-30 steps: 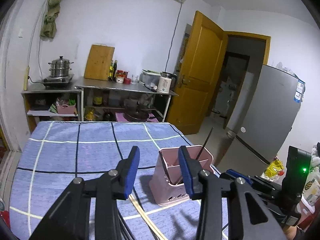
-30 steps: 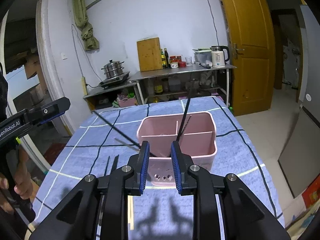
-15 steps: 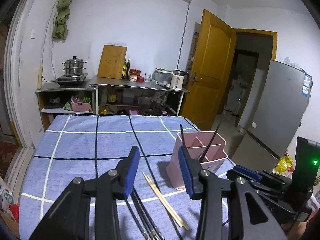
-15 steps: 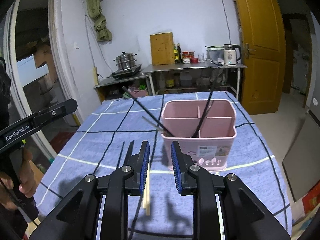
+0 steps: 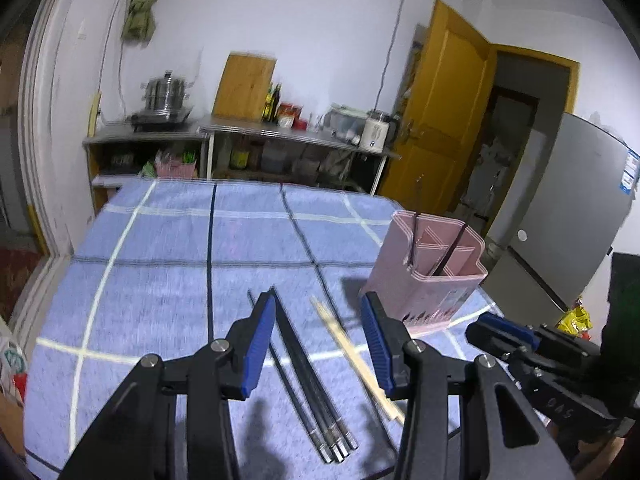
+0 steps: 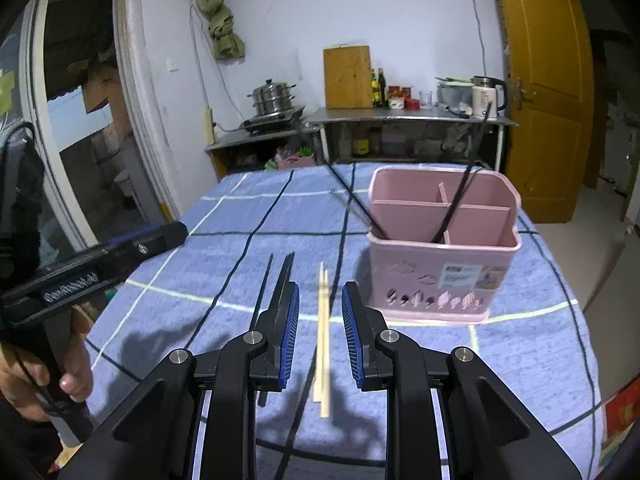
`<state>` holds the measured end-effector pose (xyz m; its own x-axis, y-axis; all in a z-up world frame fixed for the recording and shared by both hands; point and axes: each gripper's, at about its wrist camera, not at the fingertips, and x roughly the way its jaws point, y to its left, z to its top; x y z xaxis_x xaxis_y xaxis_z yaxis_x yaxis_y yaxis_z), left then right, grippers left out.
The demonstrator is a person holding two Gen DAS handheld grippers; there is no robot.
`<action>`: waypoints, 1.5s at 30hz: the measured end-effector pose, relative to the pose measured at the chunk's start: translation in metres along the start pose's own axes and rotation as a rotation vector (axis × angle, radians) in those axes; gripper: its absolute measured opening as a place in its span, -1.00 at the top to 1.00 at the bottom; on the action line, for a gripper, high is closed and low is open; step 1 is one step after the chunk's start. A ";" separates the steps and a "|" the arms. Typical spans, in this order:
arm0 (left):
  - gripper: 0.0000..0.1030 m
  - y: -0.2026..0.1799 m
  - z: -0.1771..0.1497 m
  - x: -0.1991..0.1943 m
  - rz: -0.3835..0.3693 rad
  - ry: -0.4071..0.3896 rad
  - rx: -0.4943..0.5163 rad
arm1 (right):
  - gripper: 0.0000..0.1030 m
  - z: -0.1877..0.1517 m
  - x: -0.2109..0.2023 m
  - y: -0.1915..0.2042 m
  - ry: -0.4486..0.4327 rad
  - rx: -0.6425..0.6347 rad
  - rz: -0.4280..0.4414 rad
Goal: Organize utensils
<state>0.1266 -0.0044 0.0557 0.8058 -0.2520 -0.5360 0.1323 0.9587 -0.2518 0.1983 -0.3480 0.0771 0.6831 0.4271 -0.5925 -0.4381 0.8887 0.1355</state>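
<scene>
Hovered with the left claw (image 5: 316, 308) low over the black chopsticks (image 5: 304, 364). Jaws half apart and opening, pads touching nothing, the bundle lying on the cloth below the gap. Held the right claw (image 6: 321, 292) over the wooden chopsticks (image 6: 323, 340), jaws partly open, pads apart from the pair on both sides, so nothing gripped there either.

Found both bundles side by side near the near edge of the counter (image 6: 520, 360), pointing away from that edge. Found the holder (image 6: 440, 272) upright toward the right edge, divided in compartments, with two black sticks already leaning inside.

Judged the step as the reach for a pick-up. Seemed best to come down straight, with the pads on either side of the bundle, not across it. Seemed wise to open wide enough to take all the black sticks together, and to close near the middle of their length, so that no end would drop. Needed care with the cloth: soft, easy to pinch together with thin sticks. Needed care also that the two claws, close together, would not knock one another.
</scene>
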 end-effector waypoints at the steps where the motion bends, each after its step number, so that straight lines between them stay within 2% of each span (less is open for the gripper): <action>1: 0.10 0.005 -0.005 0.005 0.003 0.018 -0.014 | 0.56 -0.002 0.004 0.001 0.008 -0.002 0.004; 6: 0.10 0.022 -0.027 0.034 0.018 0.110 -0.065 | 0.56 -0.013 0.022 0.008 0.052 -0.017 0.026; 13: 0.31 0.034 -0.047 0.083 0.030 0.217 -0.111 | 0.56 -0.022 0.041 0.008 0.091 -0.016 0.050; 21: 0.54 0.036 -0.054 0.124 0.061 0.285 -0.114 | 0.56 -0.025 0.060 0.009 0.127 -0.023 0.061; 26: 0.79 0.034 -0.055 0.127 0.093 0.280 -0.077 | 0.56 -0.026 0.073 0.013 0.153 -0.031 0.065; 32: 0.83 0.043 -0.055 0.119 0.102 0.290 -0.051 | 0.56 -0.025 0.096 0.021 0.187 -0.040 0.071; 39: 0.84 0.072 -0.057 0.105 0.134 0.288 -0.094 | 0.68 -0.020 0.139 0.029 0.245 -0.038 0.083; 45: 0.84 0.078 -0.059 0.103 0.121 0.291 -0.105 | 0.76 -0.020 0.165 0.035 0.285 -0.066 0.071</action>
<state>0.1861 0.0367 -0.0663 0.6116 -0.1786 -0.7708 -0.0272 0.9689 -0.2461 0.2844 -0.2497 -0.0316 0.4617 0.4158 -0.7835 -0.5224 0.8414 0.1387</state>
